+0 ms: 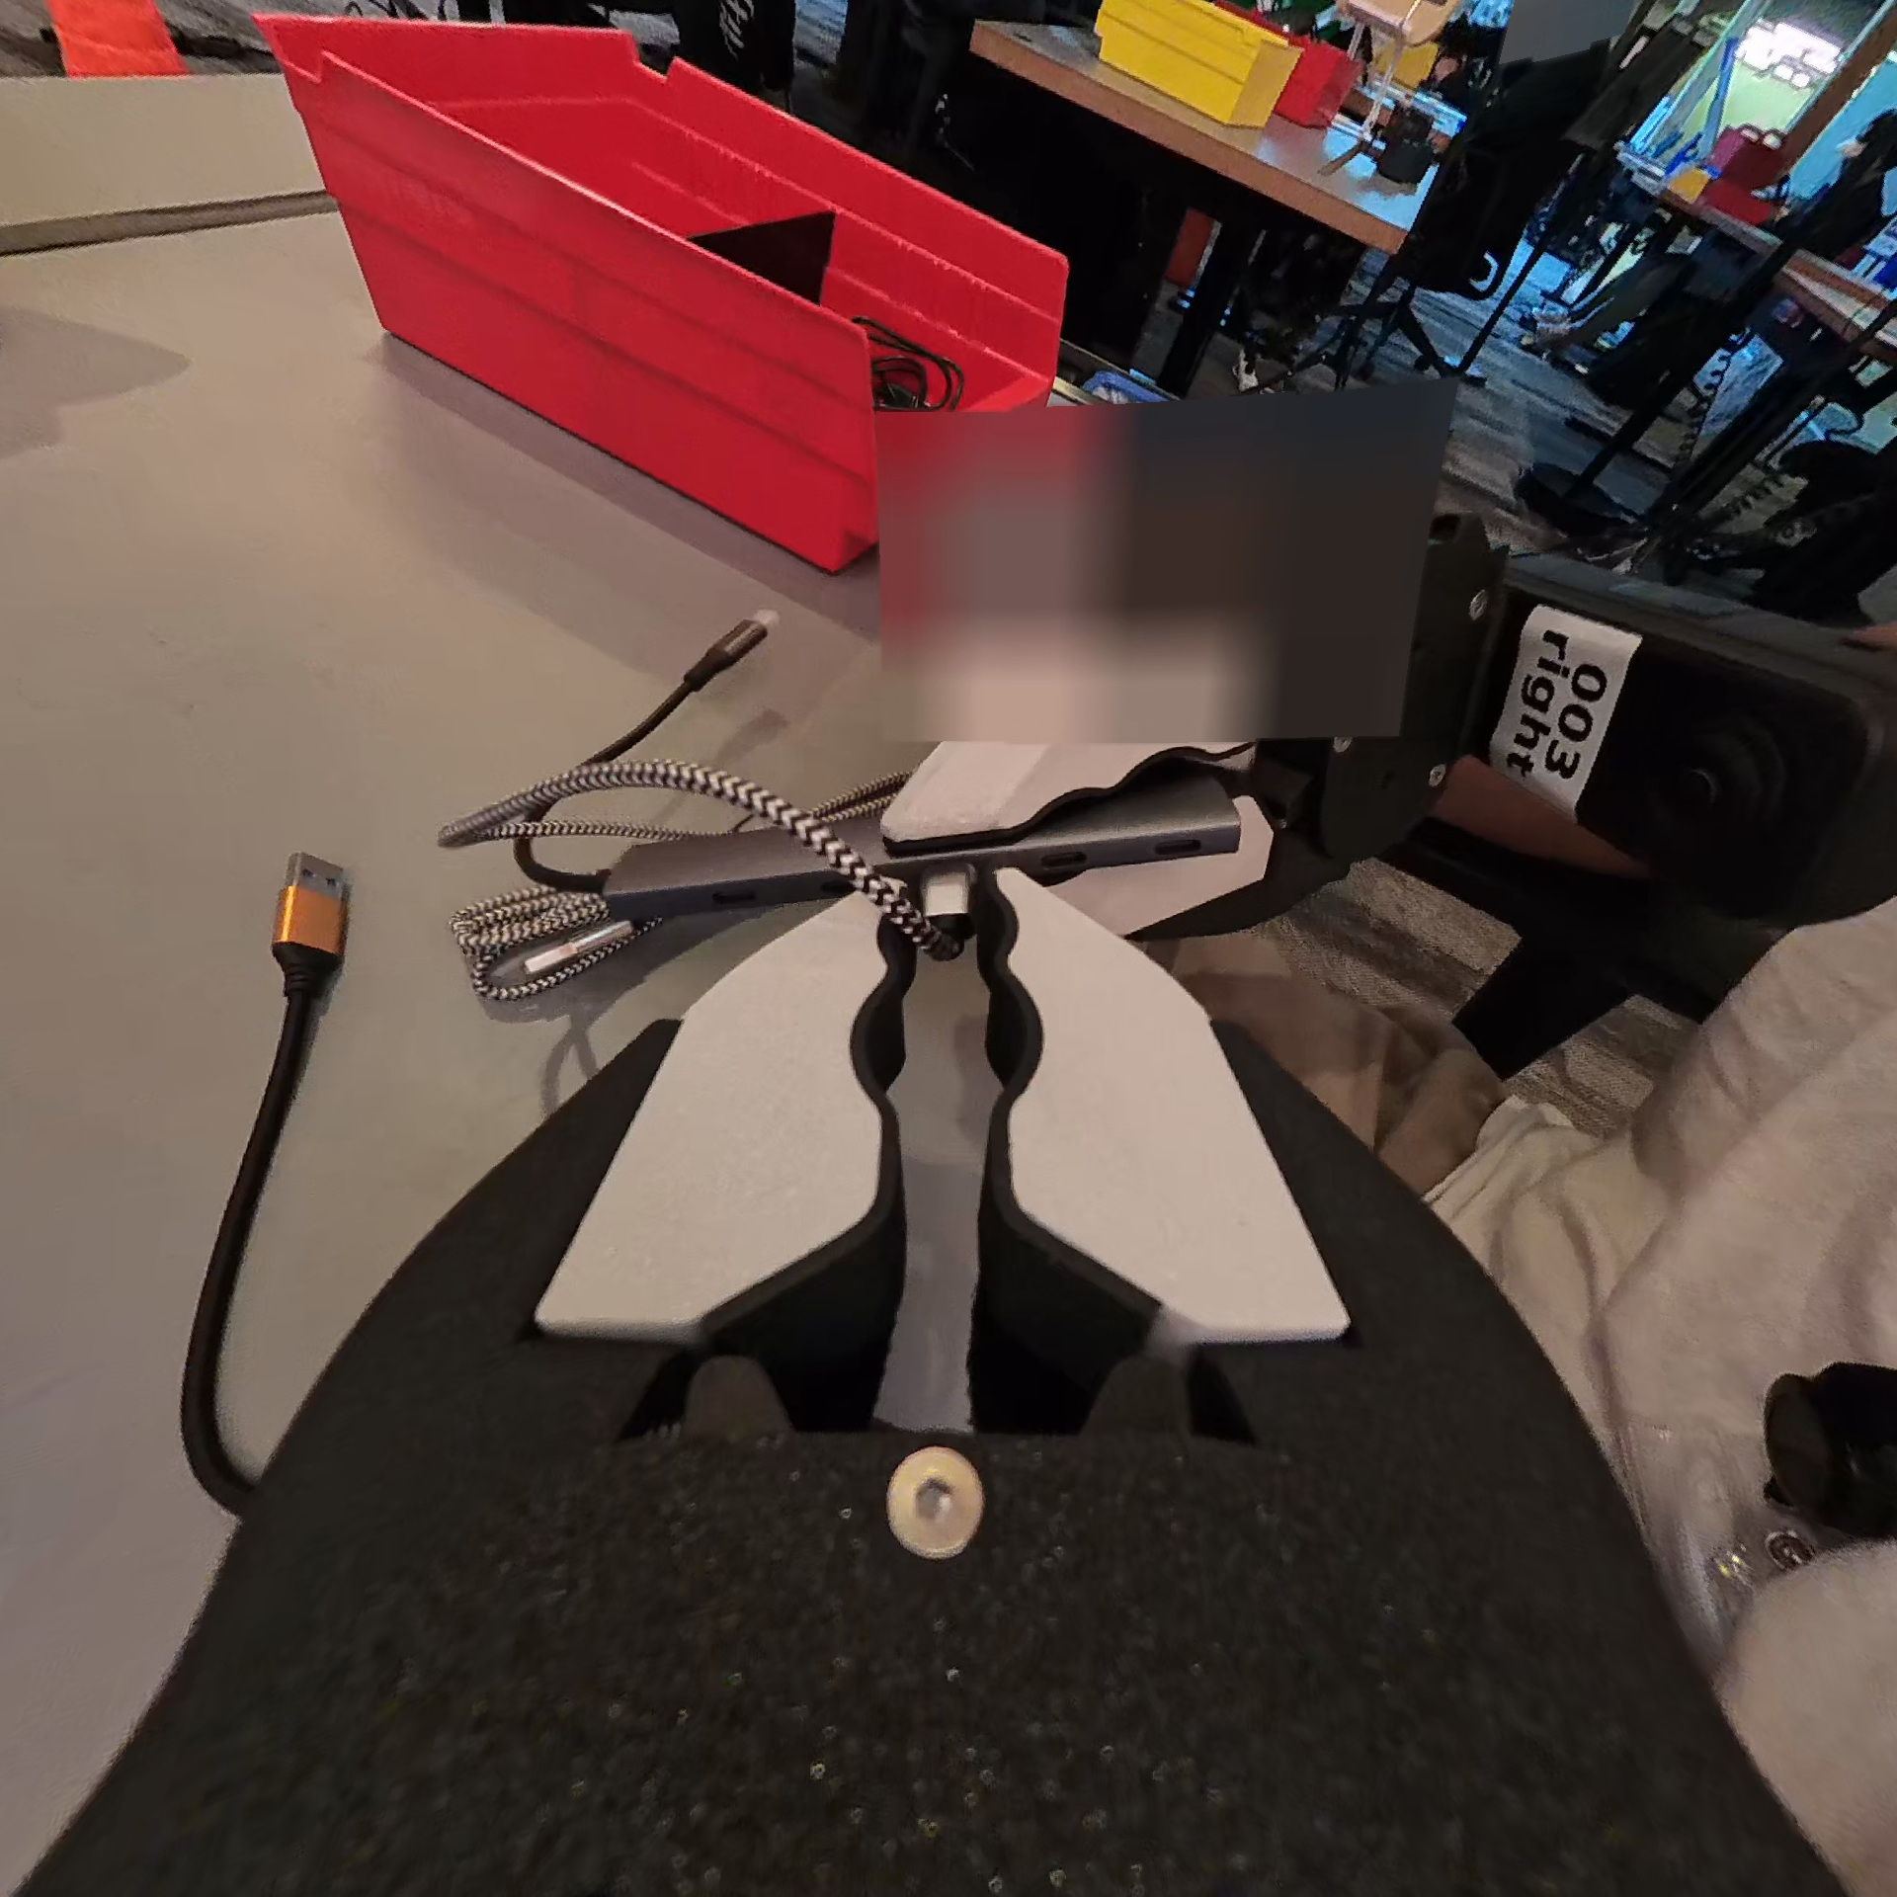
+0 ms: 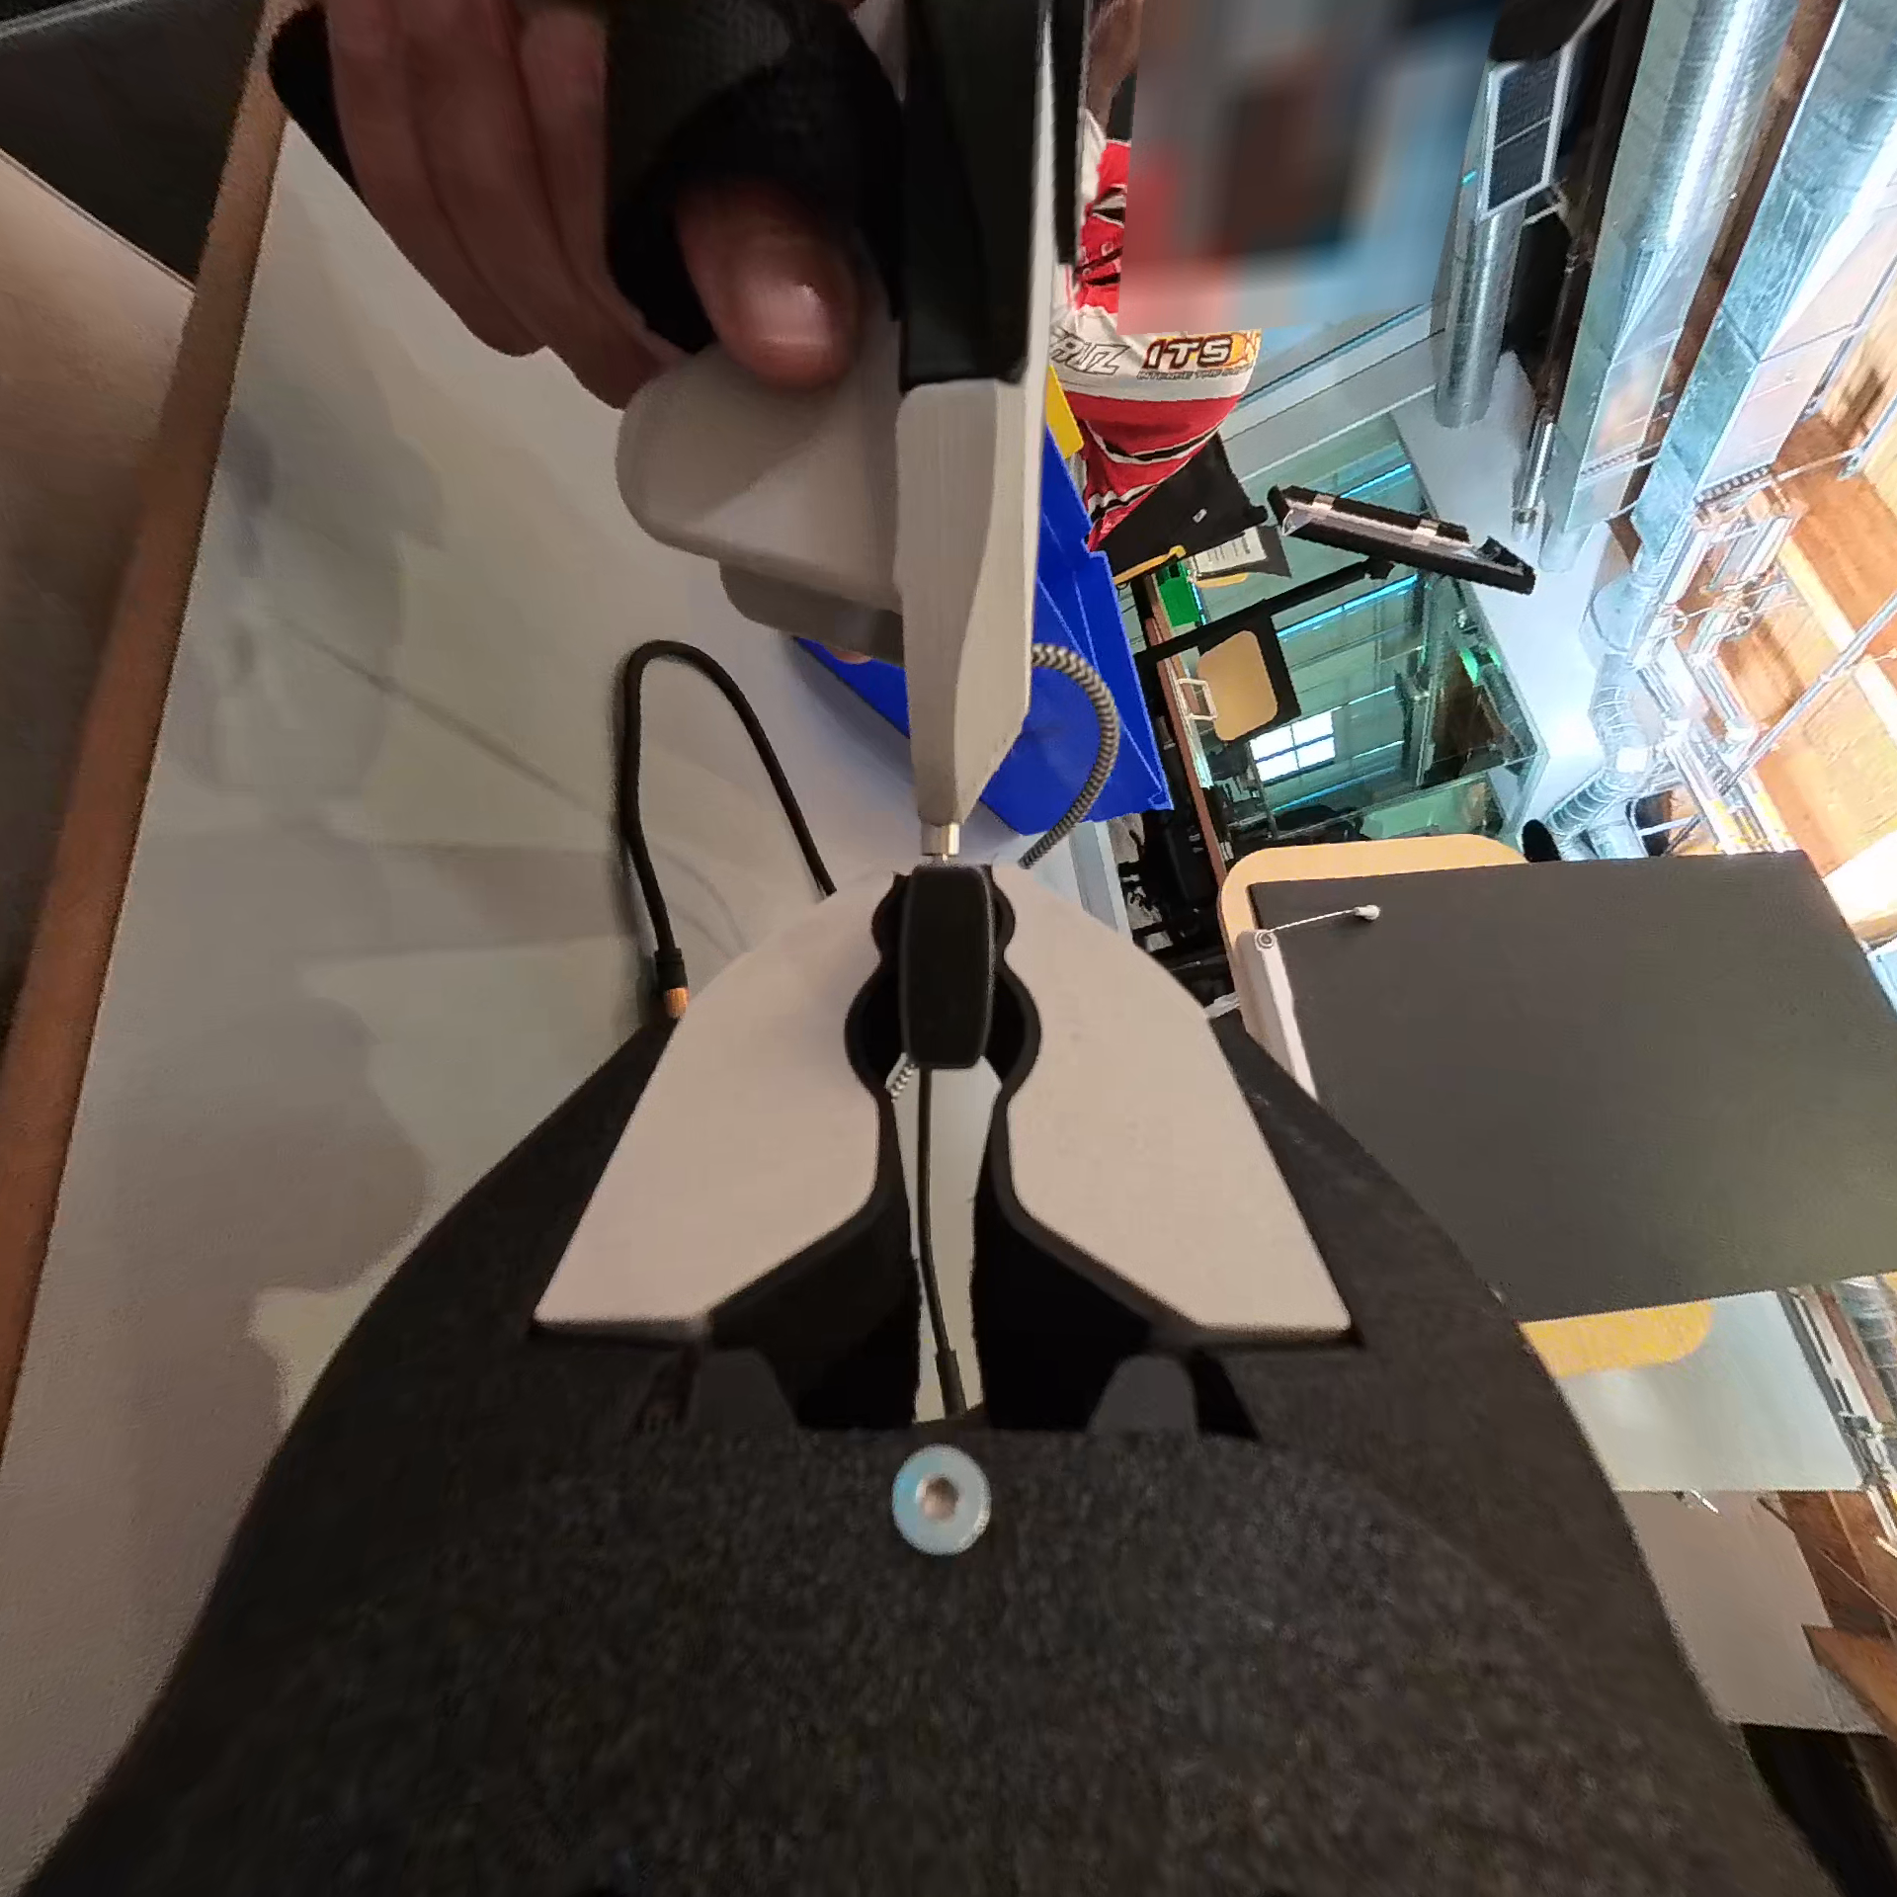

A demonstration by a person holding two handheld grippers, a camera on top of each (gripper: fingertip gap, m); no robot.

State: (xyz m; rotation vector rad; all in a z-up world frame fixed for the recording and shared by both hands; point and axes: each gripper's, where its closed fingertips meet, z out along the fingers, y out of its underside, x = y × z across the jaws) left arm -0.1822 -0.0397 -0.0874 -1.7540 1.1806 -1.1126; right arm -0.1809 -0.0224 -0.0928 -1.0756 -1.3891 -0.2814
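Between our left gripper's [image 1: 950, 924] closed fingers: braided cable's silver plug [image 1: 946, 891], meeting the grey USB hub [image 1: 924, 857]. Our right gripper [image 2: 942, 960] clamps that hub [image 2: 944, 970] endwise. Beyond: red bin [image 1: 636, 308]. Risk: misaligned plug jams; hub slips.

left claw [image 1: 944, 924]: grey fingers, black foam base | silver screw [image 1: 932, 1501] | white label [image 1: 1562, 719]

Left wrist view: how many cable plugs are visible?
4: an orange-collared plug on the table, a black plug beyond the hub, a silver plug in the braided coil, a fourth plug in the left gripper. Others may be hidden.
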